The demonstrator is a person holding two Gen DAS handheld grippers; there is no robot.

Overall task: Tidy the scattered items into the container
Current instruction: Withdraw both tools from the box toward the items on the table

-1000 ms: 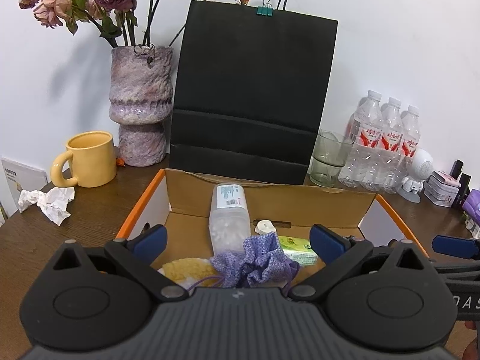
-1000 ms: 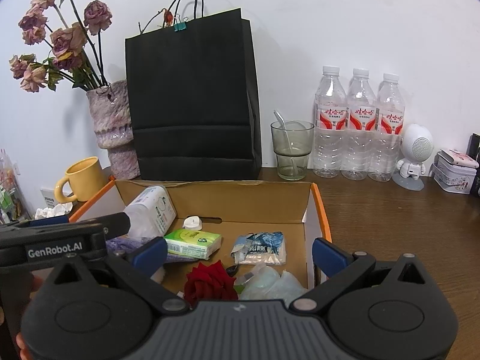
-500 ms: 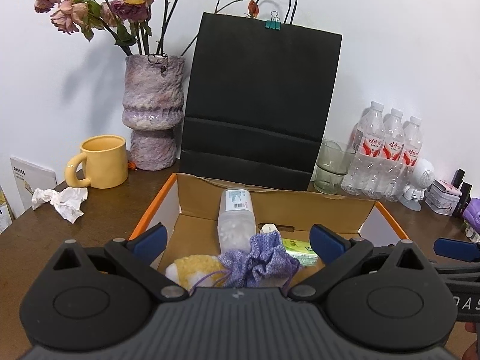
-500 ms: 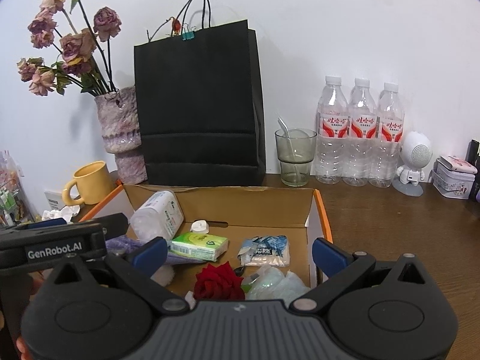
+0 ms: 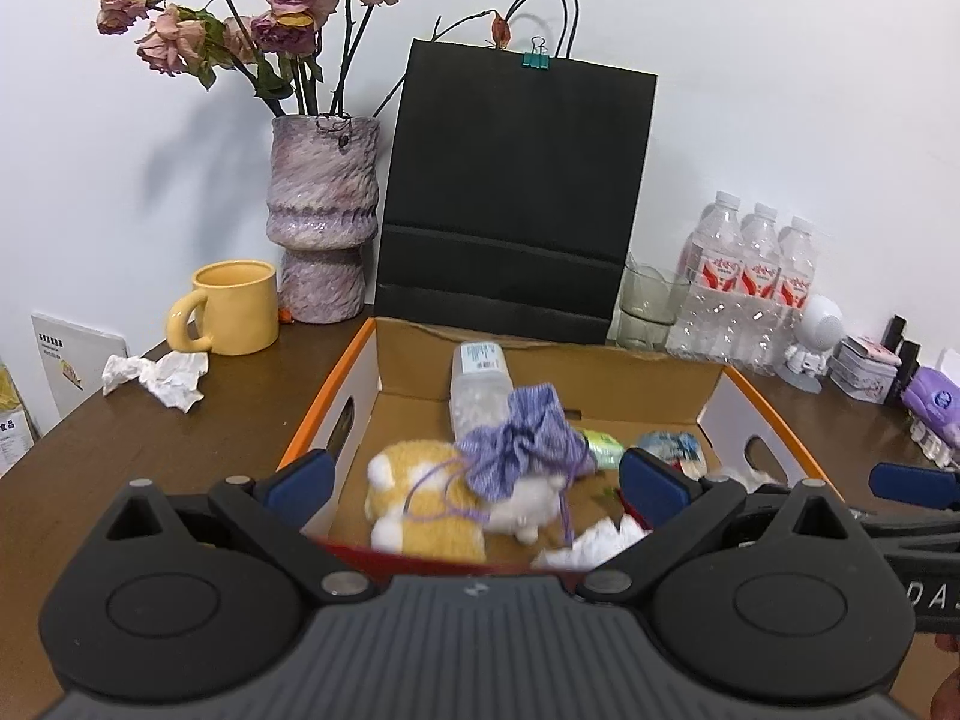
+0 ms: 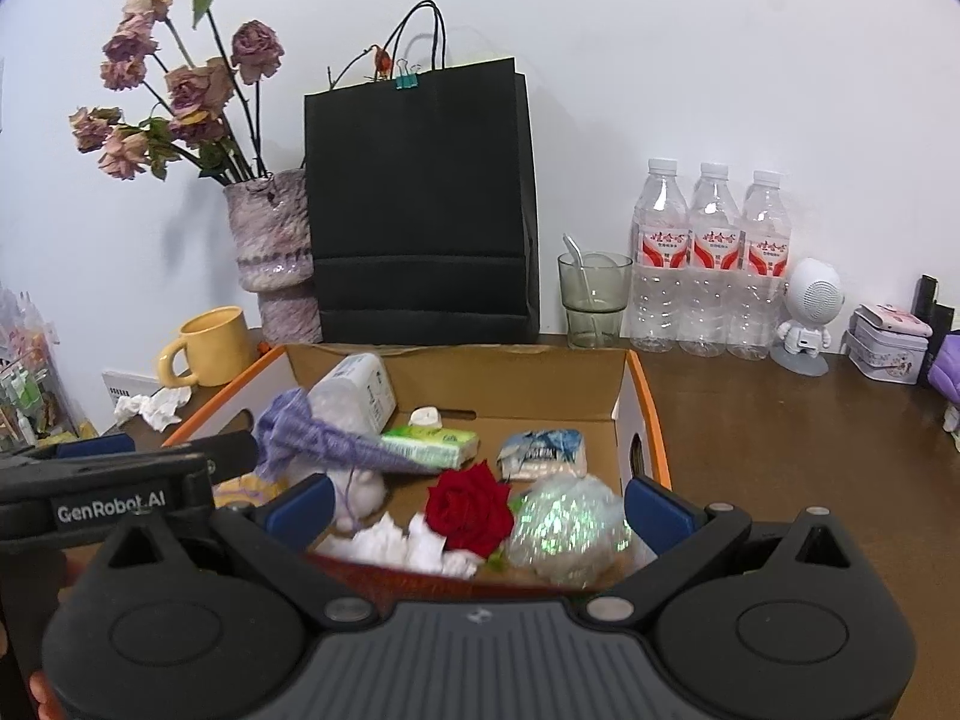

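The desk [image 6: 780, 420] fills the lower frame, carrying the cardboard box [image 6: 510, 381] at centre. Behind it, upper centre, stands a black paper bag [image 6: 420, 210]. Inside the box lie a plush toy [image 5: 420, 501], a purple pouch [image 5: 528, 441] resting on it, and a red rose [image 6: 471, 507]. Left gripper [image 5: 477, 483] and right gripper [image 6: 477, 507] both hover at the near rim, fingers apart, holding nothing.

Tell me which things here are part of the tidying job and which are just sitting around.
Part of the job:
cardboard box
purple pouch
plush toy
red rose
tissue pack
crumpled tissue on the table

Just sitting around:
black bag
vase
yellow mug
water bottles
glass
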